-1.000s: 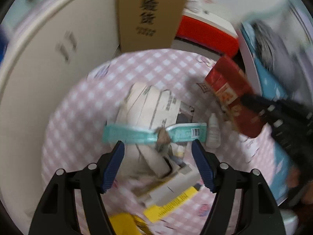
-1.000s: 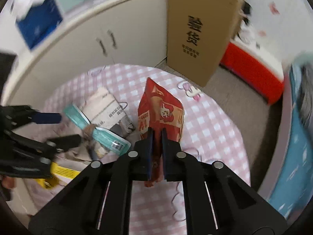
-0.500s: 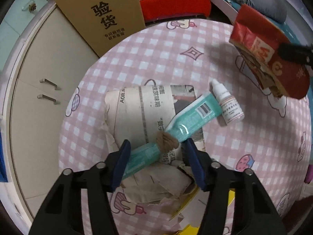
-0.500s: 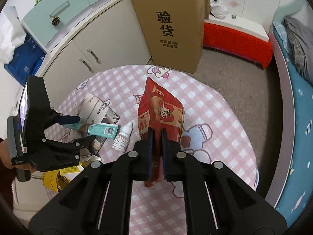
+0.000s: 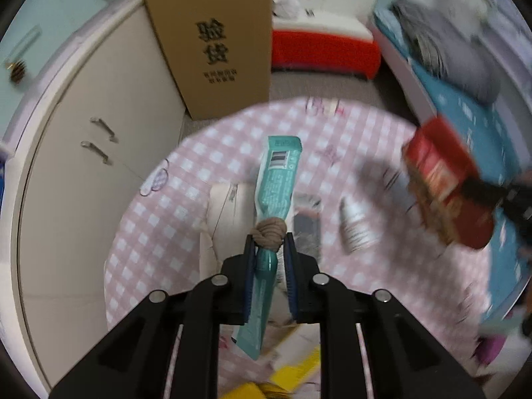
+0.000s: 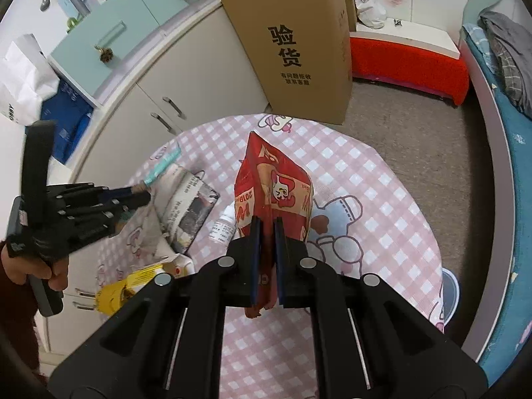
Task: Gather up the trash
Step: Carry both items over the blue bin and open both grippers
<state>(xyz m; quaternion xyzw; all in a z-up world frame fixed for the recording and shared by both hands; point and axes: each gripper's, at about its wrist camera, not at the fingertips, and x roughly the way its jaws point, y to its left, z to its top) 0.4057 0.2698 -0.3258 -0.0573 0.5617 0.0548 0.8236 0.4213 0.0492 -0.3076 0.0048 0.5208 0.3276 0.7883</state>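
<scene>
My left gripper (image 5: pixel 268 242) has just been closing its jaws, and they now clamp the teal tube (image 5: pixel 277 179) just behind the knot of brown string (image 5: pixel 268 232) tied around its middle. The tube's long axis runs straight along my fingers: its flat barcode end points away from me toward the cardboard box (image 5: pixel 212 40), and its other end sticks back out beneath the jaws. It hangs above the folded newspaper (image 5: pixel 226 212) on the pink checked table (image 5: pixel 159 232).

My right gripper (image 6: pixel 266 229) has its jaws pressed together on the lower edge of the red snack bag (image 6: pixel 271 193). The bag stands on end, its long axis pointing up and away toward the cardboard box (image 6: pixel 292 40).

The left wrist view shows the tube's print and knot plainly, but the snack bag (image 5: pixel 445 186) and the small white dropper bottle (image 5: pixel 357 229) beside the newspaper are blurred. The right wrist view is sharp: it shows my left hand (image 6: pixel 30 266) around the left gripper (image 6: pixel 146 194), the tube (image 6: pixel 163 166) only as a thin teal sliver, the dropper bottle (image 6: pixel 222 227) near the newspaper (image 6: pixel 189 206), and a yellow carton (image 6: pixel 133 287) on the side of the newspaper away from the box.
</scene>
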